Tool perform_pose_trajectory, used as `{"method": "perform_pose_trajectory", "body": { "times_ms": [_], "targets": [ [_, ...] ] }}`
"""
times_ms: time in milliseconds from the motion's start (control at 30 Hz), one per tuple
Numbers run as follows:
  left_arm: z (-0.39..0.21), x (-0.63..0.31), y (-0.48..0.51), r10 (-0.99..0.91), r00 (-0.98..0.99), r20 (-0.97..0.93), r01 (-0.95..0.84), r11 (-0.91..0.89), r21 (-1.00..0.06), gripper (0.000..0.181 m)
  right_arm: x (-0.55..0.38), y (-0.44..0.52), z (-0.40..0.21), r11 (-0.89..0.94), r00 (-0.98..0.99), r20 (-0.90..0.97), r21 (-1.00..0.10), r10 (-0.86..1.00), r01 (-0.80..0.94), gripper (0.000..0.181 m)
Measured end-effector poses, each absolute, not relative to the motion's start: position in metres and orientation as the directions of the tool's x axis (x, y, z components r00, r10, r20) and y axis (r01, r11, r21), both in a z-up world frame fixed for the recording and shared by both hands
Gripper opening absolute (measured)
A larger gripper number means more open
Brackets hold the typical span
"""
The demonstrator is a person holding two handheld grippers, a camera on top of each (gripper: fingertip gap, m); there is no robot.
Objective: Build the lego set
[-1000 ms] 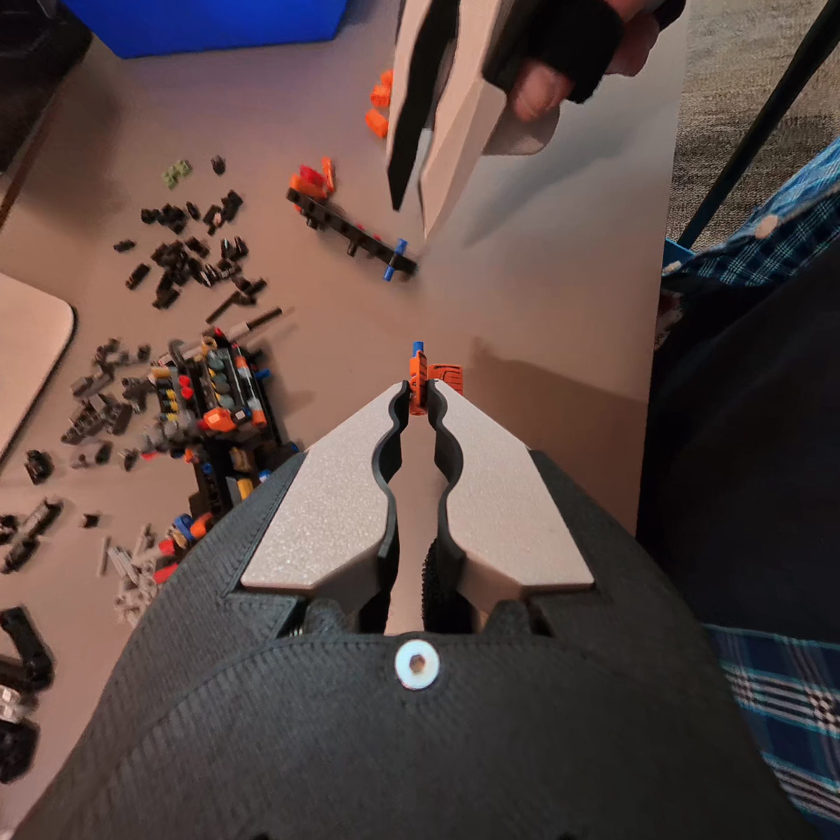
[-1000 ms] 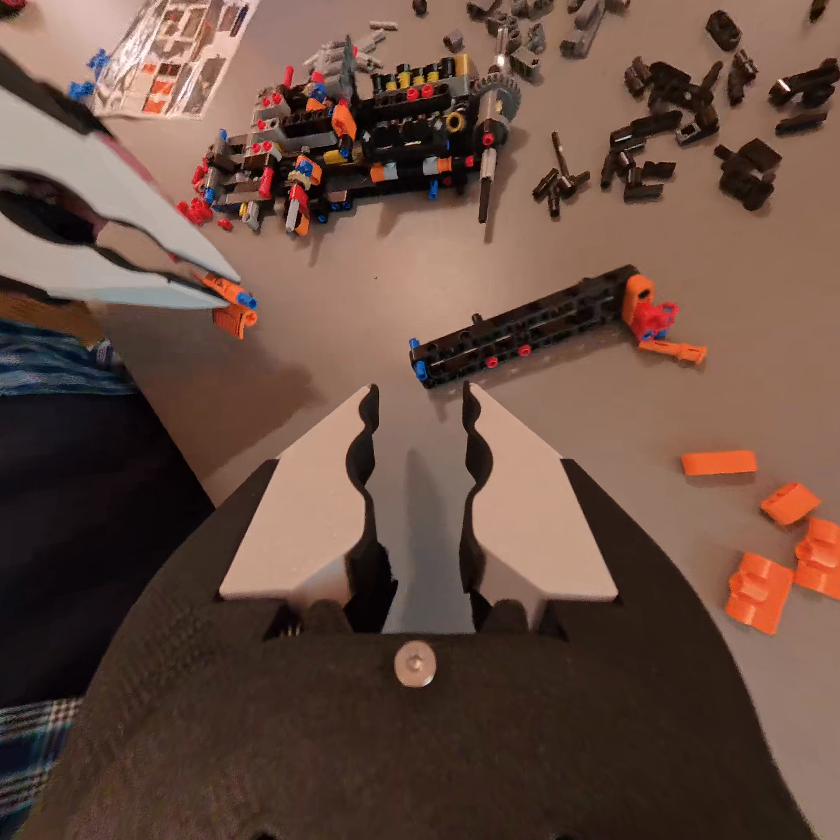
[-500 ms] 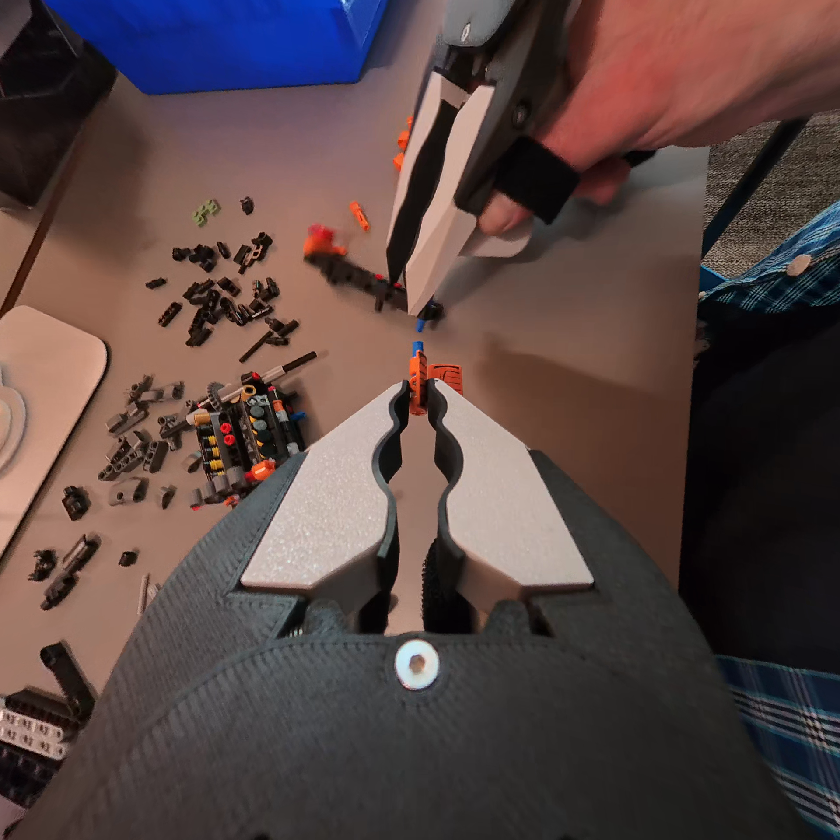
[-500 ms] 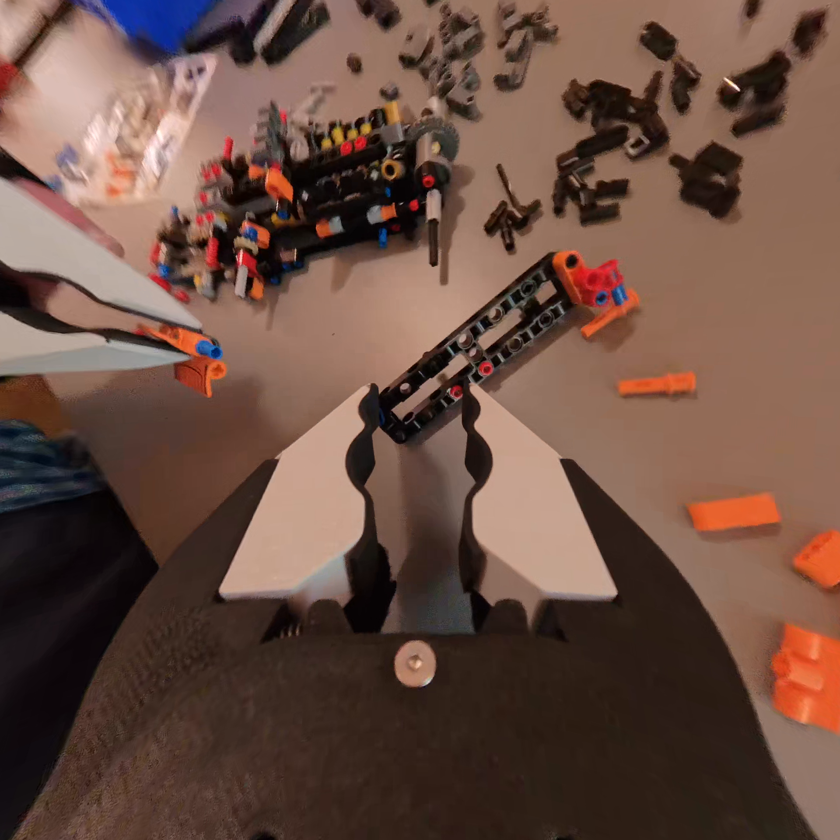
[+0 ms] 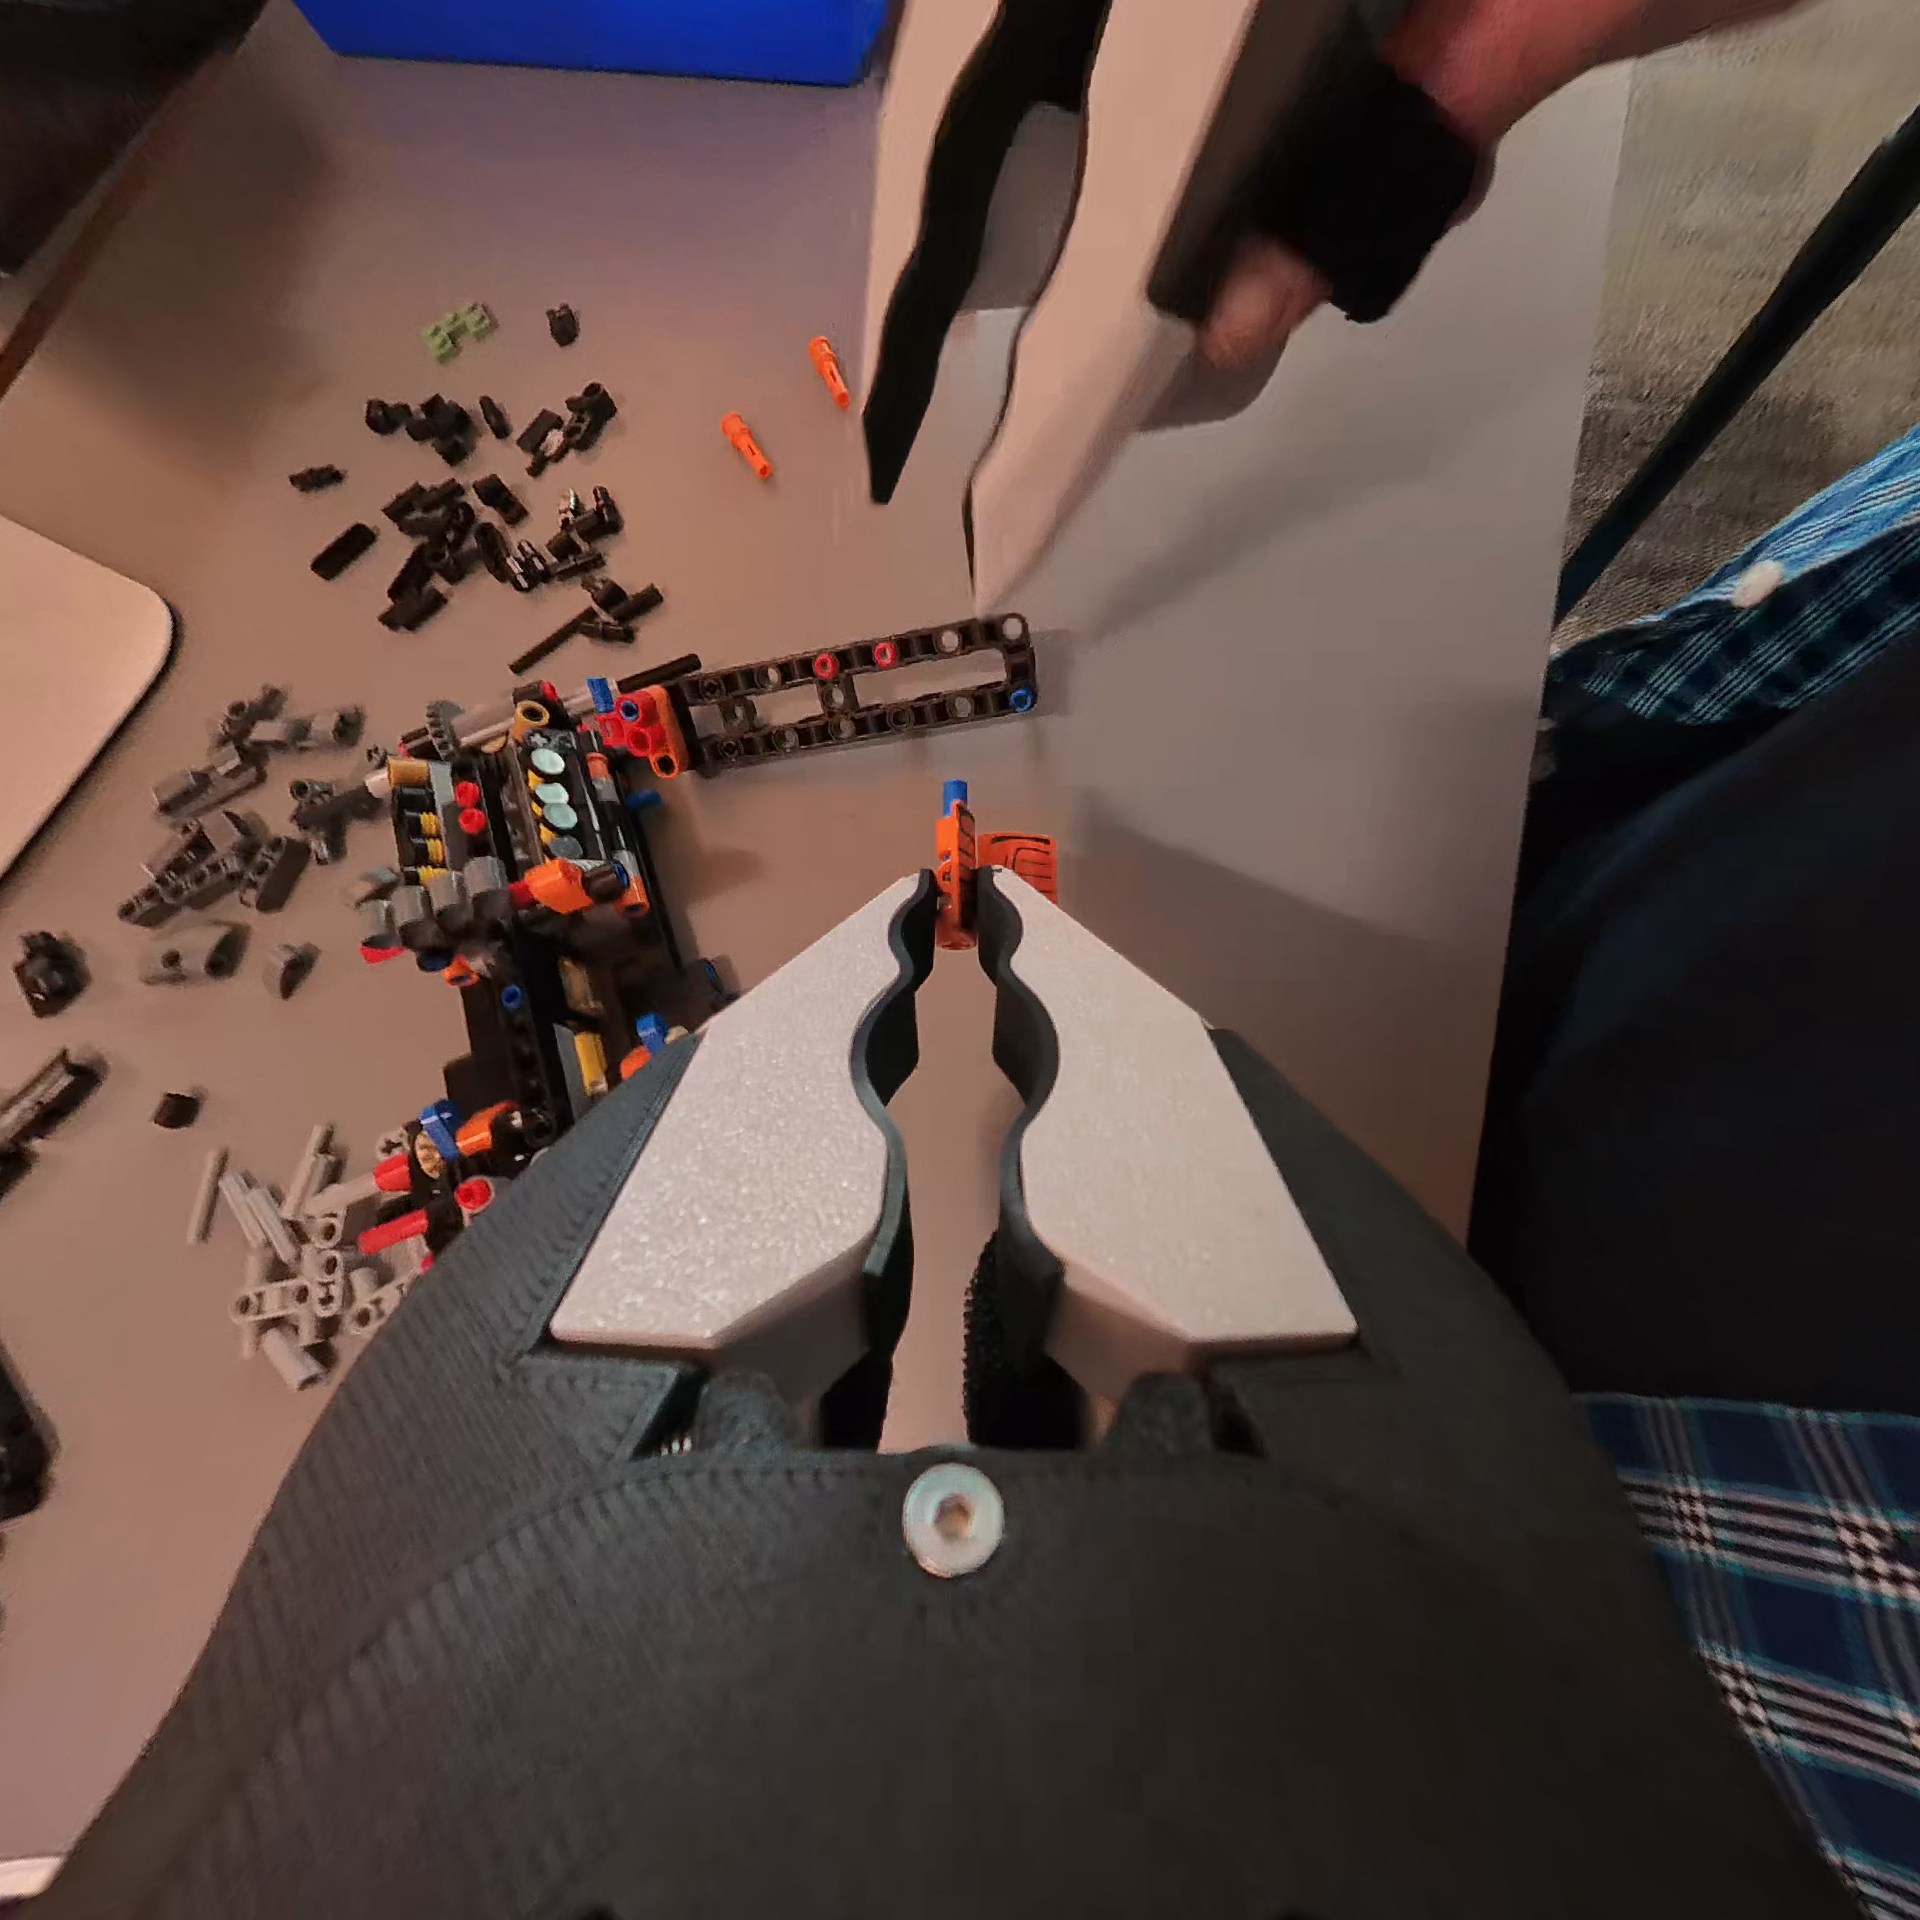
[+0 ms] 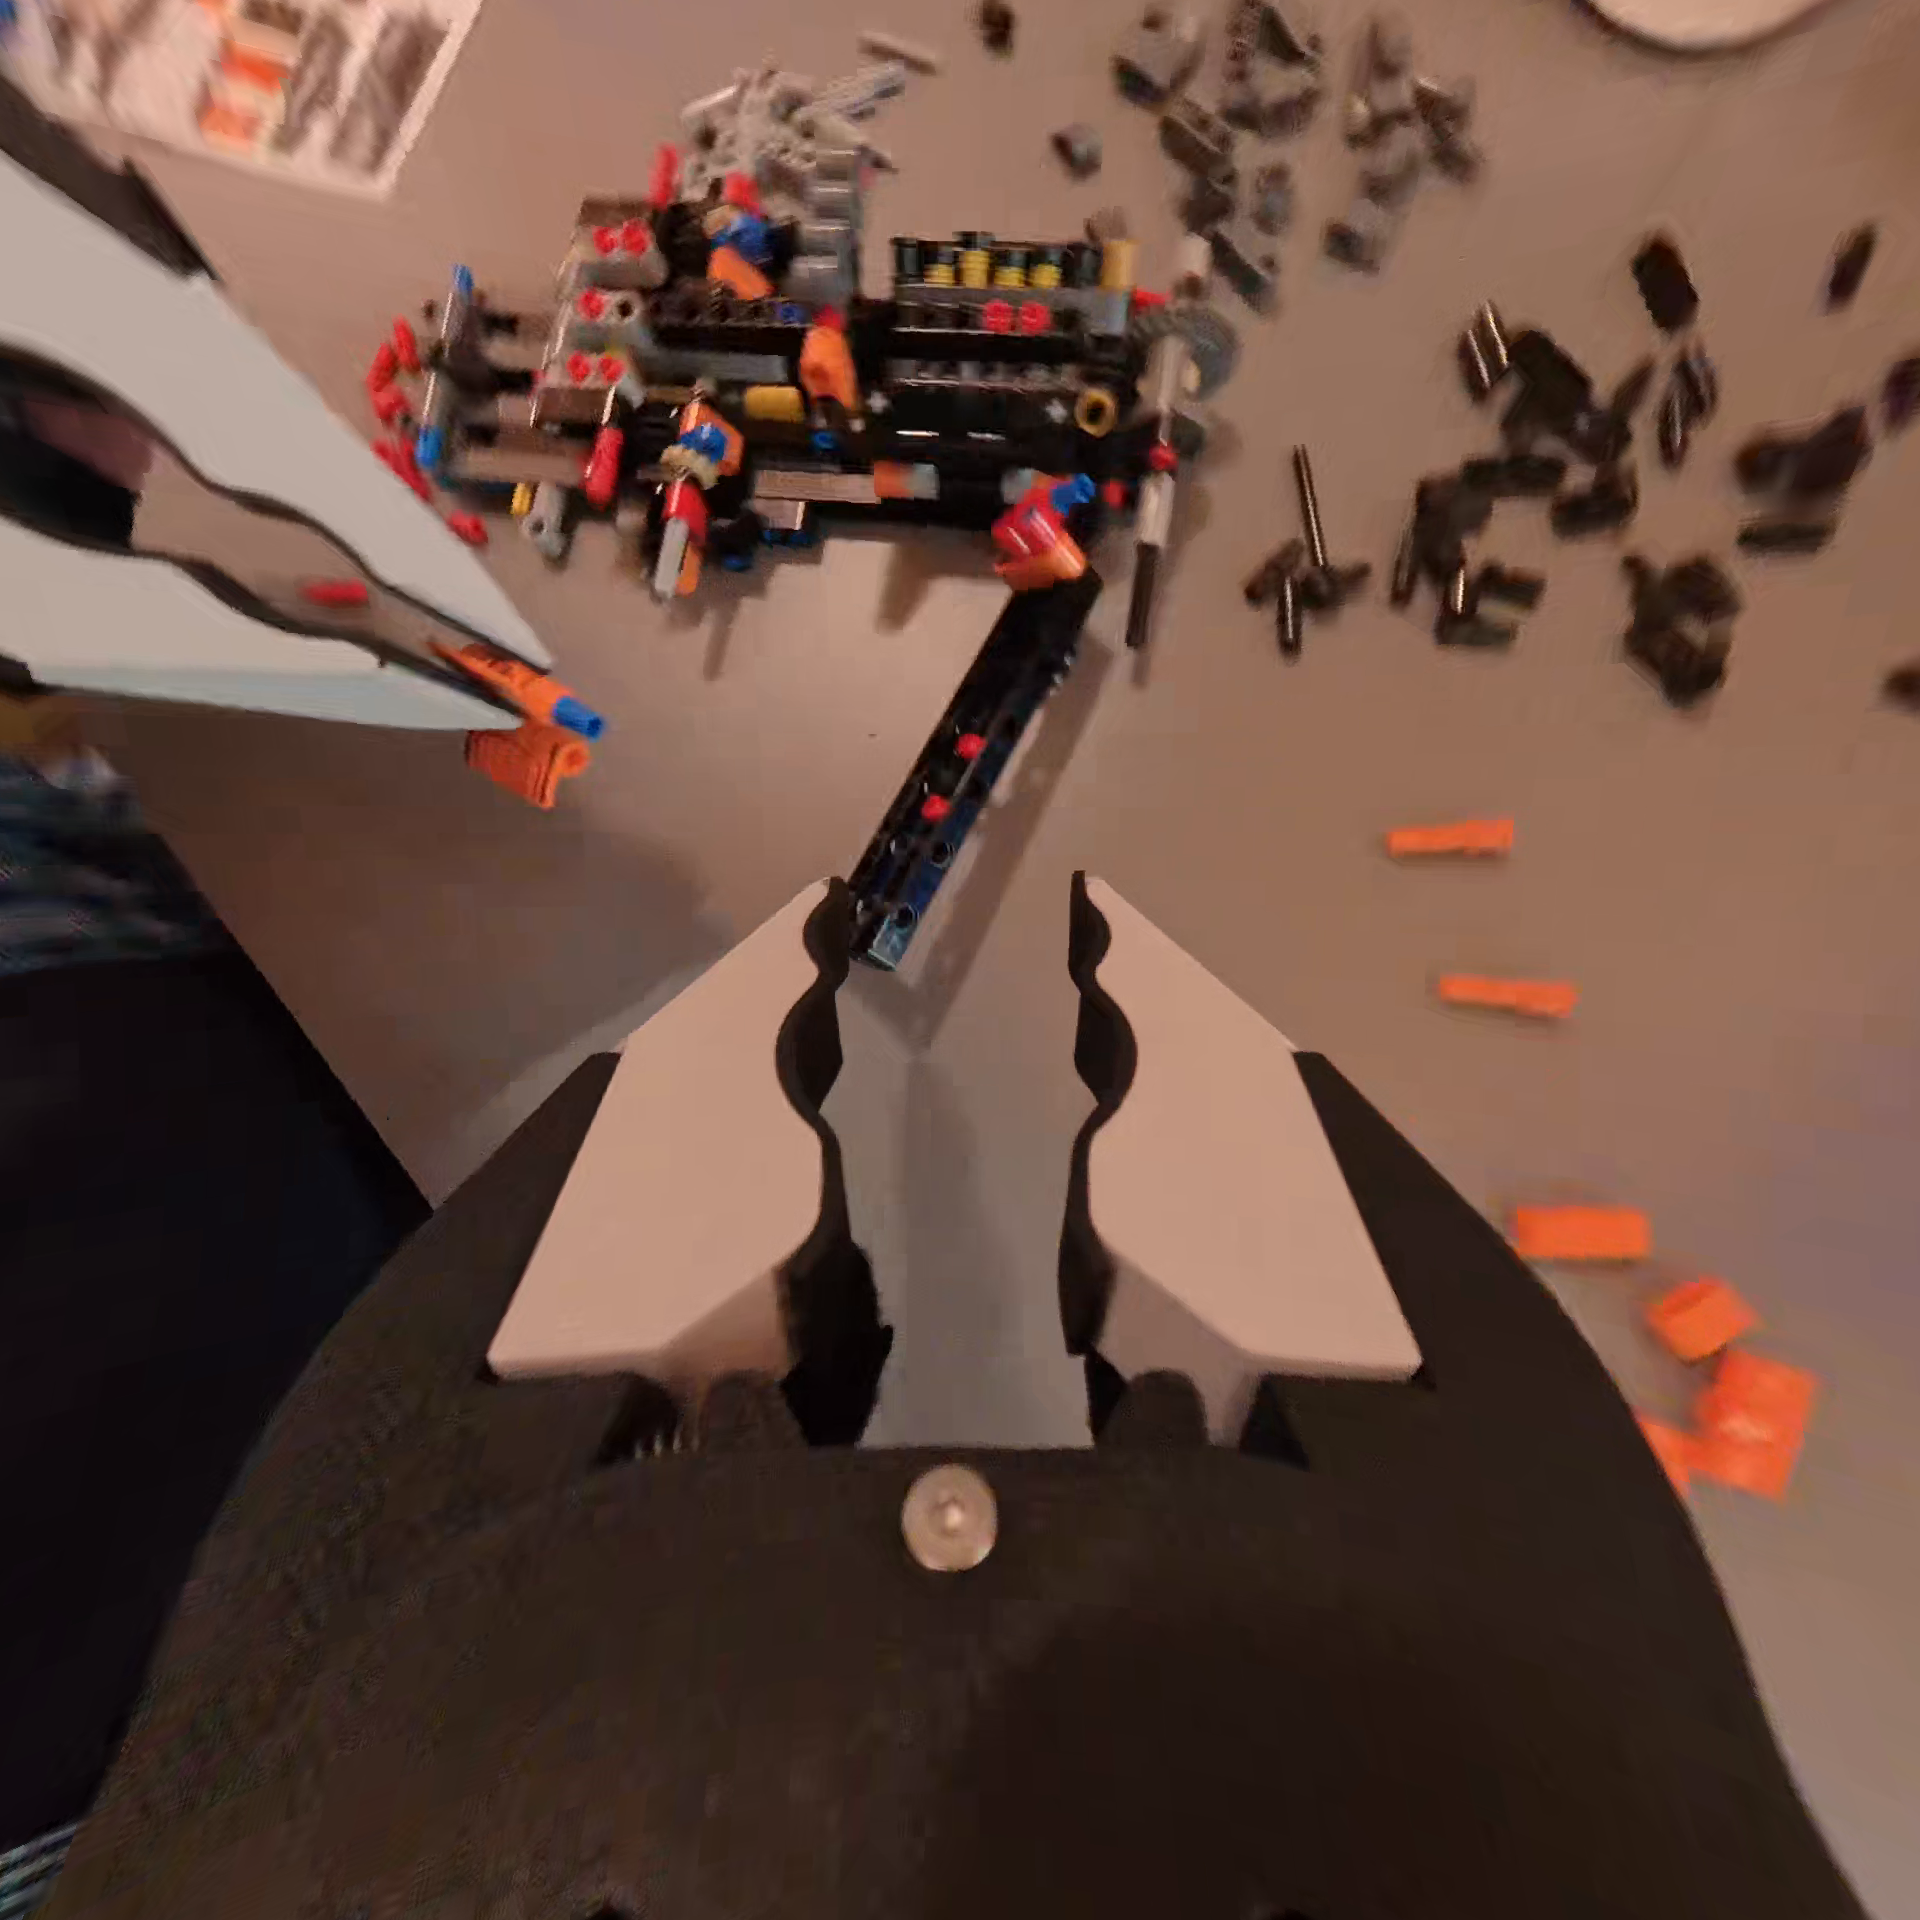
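Table [image 5: 1299,727]: chassis [image 6: 831,416] partly built, black frame [image 5: 862,691] lying loose beside it, many black, grey and orange parts unplaced, so most assembly looks left. Right gripper [image 6: 951,899] open, empty, tips at the frame's near end. Left gripper [image 5: 958,883] pinches an orange piece [image 5: 956,868] above the table edge.

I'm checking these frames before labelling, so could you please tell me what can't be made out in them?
- Right wrist view: the black frame has its near end by the right gripper; motion blur hides whether they touch.
- Right wrist view: the booklet is blurred and cut off by the top edge.
- Left wrist view: the orange piece in the left gripper is partly covered by the jaws.
- Left wrist view: the blue bin is cut by the top edge.
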State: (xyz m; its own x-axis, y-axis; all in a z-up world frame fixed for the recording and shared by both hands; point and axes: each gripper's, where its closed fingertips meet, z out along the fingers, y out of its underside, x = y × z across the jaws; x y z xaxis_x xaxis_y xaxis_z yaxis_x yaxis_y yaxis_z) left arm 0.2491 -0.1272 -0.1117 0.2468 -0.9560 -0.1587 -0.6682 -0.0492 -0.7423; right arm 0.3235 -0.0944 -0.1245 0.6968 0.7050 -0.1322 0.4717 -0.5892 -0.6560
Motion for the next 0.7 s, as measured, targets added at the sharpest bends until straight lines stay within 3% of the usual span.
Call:
{"method": "perform_pose_trajectory", "body": {
  "times_ms": [133,233,367,433,567,700],
  "targets": [
    [-0.112,0.249,-0.129,-0.961,0.243,-0.136,-0.656,-0.059,-0.753,0.007,0.314,-0.105,-0.138,-0.681,0.716,-0.303,-0.659,0.628,0.319,0.043],
    [-0.113,0.248,-0.131,-0.962,0.241,-0.126,-0.649,-0.063,-0.758,0.007,0.311,-0.100,-0.149,-0.662,0.747,-0.227,-0.661,0.625,0.353,0.028],
    [-0.112,0.245,-0.130,-0.961,0.245,-0.125,-0.646,-0.066,-0.760,0.007,0.303,-0.098,-0.150,-0.642,0.737,-0.211,-0.674,0.642,0.366,0.025],
    [-0.109,0.244,-0.129,-0.960,0.252,-0.126,-0.639,-0.067,-0.766,0.007,0.305,-0.097,-0.146,-0.604,0.738,-0.144,-0.686,0.659,0.406,0.005],
    [-0.107,0.243,-0.128,-0.959,0.256,-0.120,-0.629,-0.071,-0.774,0.007,0.316,-0.100,-0.143,-0.540,0.733,0.039,-0.650,0.679,0.535,0.005],
    [-0.110,0.243,-0.130,-0.962,0.250,-0.108,-0.628,-0.076,-0.775,0.007,0.318,-0.109,-0.148,-0.560,0.746,0.056,-0.625,0.664,0.545,0.005]
  ]
}}
